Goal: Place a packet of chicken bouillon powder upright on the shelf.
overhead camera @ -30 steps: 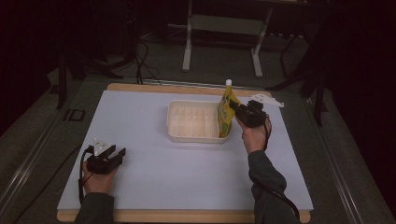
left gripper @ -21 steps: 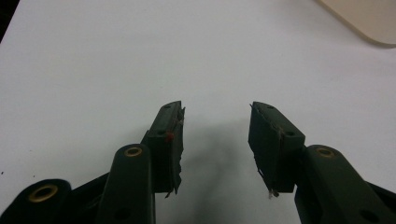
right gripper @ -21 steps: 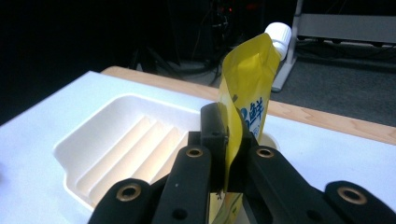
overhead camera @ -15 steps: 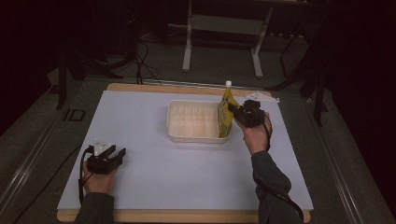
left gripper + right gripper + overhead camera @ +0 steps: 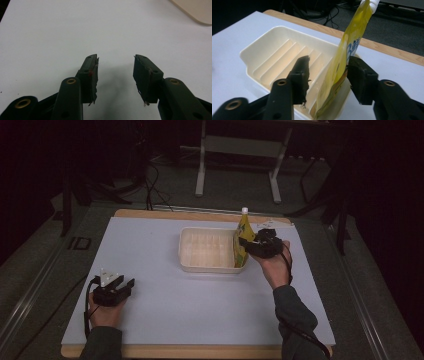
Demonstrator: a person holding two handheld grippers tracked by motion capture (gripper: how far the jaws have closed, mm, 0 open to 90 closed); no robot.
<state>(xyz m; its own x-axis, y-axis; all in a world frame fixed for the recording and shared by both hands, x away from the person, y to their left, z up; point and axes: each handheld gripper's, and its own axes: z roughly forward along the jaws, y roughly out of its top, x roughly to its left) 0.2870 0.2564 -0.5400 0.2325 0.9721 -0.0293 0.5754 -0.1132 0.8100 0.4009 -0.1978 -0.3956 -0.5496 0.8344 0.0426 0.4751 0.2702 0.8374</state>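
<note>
right gripper (image 5: 327,72): jaws just opening, spread around yellow pouch (image 5: 342,67), letting it lean upright in tray (image 5: 257,57) | left gripper (image 5: 115,72): jaws spread, idle above surface (image 5: 50,30)

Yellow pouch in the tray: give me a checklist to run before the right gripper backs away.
1. Right gripper jaws have just been opening, pouch between them: ok.
2. Yellow pouch free of both jaws: cannot tell; the right-hand jaw seems to touch it.
3. Pouch bottom inside the cream tray: ok.
4. Pouch stable: not ok, it stands tilted against the tray's end wall.
5. White cap on top: ok.
6. Left gripper open, nothing between its jaws, resting apart on the white table: ok.
</note>
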